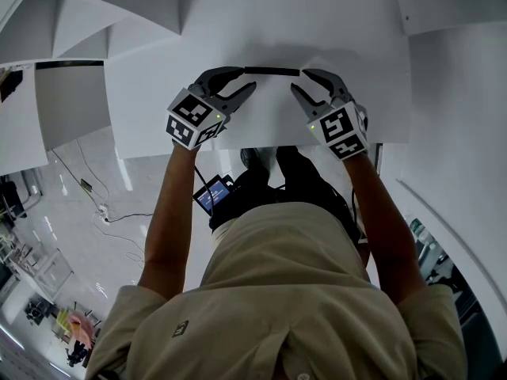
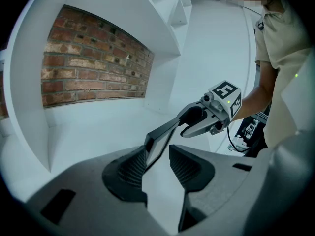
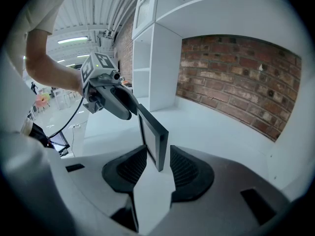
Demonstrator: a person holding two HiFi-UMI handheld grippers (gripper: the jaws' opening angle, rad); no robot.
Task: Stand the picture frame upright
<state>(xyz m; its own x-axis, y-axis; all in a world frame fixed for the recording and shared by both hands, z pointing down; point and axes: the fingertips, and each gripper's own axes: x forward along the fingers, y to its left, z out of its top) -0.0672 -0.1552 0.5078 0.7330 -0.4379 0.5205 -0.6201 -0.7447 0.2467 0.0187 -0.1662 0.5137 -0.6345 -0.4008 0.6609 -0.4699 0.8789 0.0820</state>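
A black picture frame (image 1: 272, 71) hangs upright, edge-on from above, between my two grippers over the white shelf top (image 1: 356, 46). My left gripper (image 1: 252, 79) has the frame's left end (image 2: 153, 149) between its jaws. That end lies against one pad (image 2: 132, 168), and a thin gap shows beside the other, so I cannot tell whether it grips. My right gripper (image 1: 298, 81) has the frame's right end (image 3: 156, 144) between its pads (image 3: 133, 167), which sit close on both sides of the edge. The frame leans slightly.
A red brick back wall (image 3: 246, 87) closes the alcove behind the frame. White shelf dividers (image 2: 165, 58) stand at the sides. The shelf's front edge (image 1: 238, 147) lies just under my hands, and cables (image 1: 111, 216) lie on the floor below.
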